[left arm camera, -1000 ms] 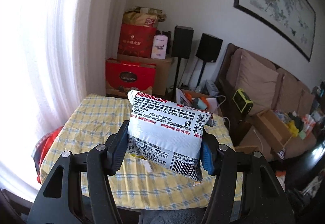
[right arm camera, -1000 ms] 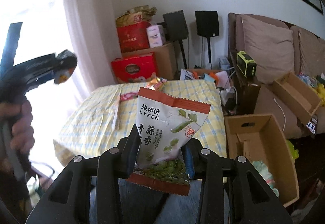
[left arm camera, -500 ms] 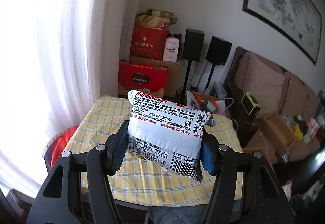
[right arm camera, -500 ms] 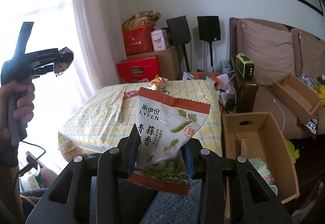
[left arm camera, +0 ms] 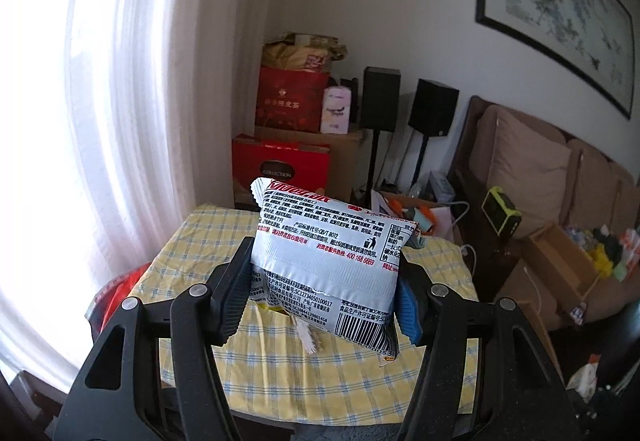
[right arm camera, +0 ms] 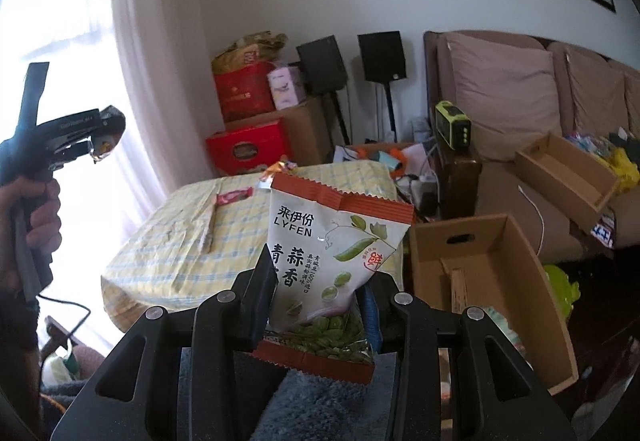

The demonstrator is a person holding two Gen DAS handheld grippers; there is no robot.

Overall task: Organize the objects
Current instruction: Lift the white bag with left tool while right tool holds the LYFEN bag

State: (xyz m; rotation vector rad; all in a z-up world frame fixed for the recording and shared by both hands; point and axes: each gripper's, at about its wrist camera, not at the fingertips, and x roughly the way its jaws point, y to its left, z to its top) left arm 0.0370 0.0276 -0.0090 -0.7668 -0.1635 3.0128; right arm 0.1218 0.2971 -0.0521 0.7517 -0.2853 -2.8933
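**Two snack bags up, box to my right**

Left wrist view: my left tongs (left arm camera: pixel 322 293) are clamped on the white snack bag (left arm camera: pixel 326 261), pads pressing both its sides. It hangs above the near half of the checked counter (left arm camera: pixel 352 373), which lies ahead and below. Against a second ago, the view has pulled back and the counter sits farther ahead.

Right wrist view: my right tongs (right arm camera: pixel 318 311) grip the green pea bag (right arm camera: pixel 332 273) near its lower edge, upright. The open cardboard box (right arm camera: pixel 508 281) sits just right of the tongs, the counter ahead-left. That box has come nearer than before. To do this well, I'd judge: swing right over the box, keep the squeeze steady, release low inside.
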